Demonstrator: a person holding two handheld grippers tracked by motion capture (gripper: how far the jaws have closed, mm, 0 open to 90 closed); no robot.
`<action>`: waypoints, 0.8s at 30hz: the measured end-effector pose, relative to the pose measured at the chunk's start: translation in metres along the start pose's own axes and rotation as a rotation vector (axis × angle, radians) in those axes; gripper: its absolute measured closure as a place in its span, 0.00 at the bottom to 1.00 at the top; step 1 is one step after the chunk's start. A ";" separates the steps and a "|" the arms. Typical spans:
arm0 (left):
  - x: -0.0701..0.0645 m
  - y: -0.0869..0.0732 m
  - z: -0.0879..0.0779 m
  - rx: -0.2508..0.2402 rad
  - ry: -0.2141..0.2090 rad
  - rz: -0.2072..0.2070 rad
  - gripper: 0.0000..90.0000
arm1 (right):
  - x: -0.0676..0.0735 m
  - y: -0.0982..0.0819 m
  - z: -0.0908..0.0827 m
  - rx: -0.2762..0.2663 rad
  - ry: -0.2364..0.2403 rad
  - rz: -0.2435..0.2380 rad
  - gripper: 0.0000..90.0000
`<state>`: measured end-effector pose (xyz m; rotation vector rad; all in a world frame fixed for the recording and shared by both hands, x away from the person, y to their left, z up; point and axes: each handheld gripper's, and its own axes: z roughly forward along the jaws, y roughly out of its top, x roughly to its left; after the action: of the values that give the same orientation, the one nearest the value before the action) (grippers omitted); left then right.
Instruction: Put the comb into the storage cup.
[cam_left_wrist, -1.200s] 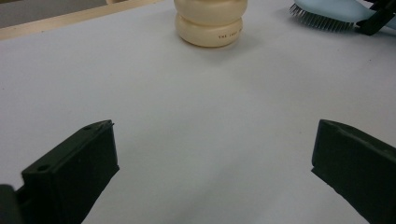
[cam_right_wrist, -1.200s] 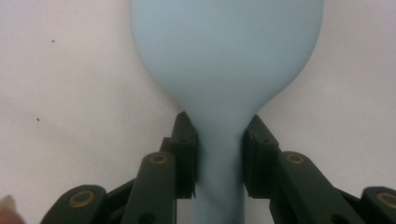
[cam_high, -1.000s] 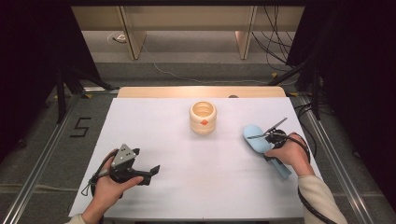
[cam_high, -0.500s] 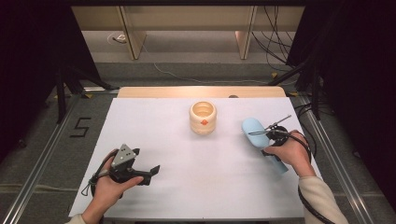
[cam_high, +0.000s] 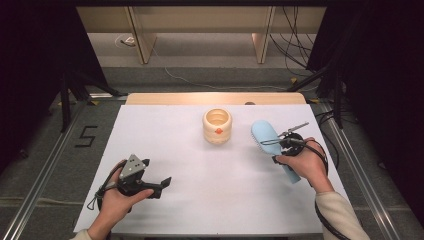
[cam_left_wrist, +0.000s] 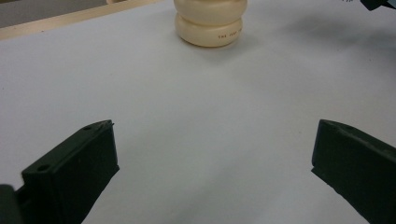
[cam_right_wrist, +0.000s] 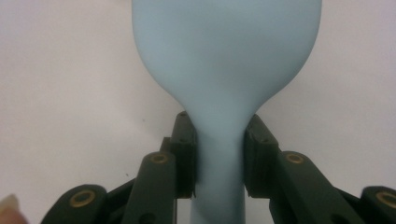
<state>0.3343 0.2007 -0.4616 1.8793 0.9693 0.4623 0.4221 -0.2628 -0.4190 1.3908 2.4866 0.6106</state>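
A light blue hairbrush (cam_high: 264, 136) hangs above the right side of the white table, its head toward the cream pot. My right gripper (cam_high: 283, 146) is shut on its neck; in the right gripper view both black pads squeeze the blue hairbrush (cam_right_wrist: 219, 154) just below the head. The cream ribbed pot (cam_high: 217, 125) with an orange mark stands upright at the table's middle back, and the same cream pot (cam_left_wrist: 211, 21) shows ahead in the left gripper view. My left gripper (cam_high: 161, 184) rests low near the front left, open with bare table between its fingers (cam_left_wrist: 74, 168).
The white table top (cam_high: 200, 200) ends in a wooden strip (cam_high: 215, 98) at the back. Dark frames and cables stand on the floor to both sides; a "5" mark (cam_high: 86, 136) lies on the floor at the left.
My right gripper has lifted the hairbrush and carried it a little left, toward the pot. The left gripper has stayed put.
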 end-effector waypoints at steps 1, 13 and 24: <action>0.000 0.000 0.000 0.000 0.001 0.001 0.00 | 0.002 0.001 -0.001 -0.010 0.002 -0.002 0.78; -0.001 0.000 0.000 -0.001 -0.002 -0.004 0.00 | 0.017 0.006 -0.005 -0.132 0.006 0.003 0.78; -0.002 0.001 0.001 0.000 -0.006 -0.005 0.00 | 0.026 0.009 -0.004 -0.220 0.023 0.021 0.78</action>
<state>0.3340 0.1983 -0.4614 1.8776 0.9697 0.4538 0.4140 -0.2375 -0.4115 1.3347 2.3407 0.8795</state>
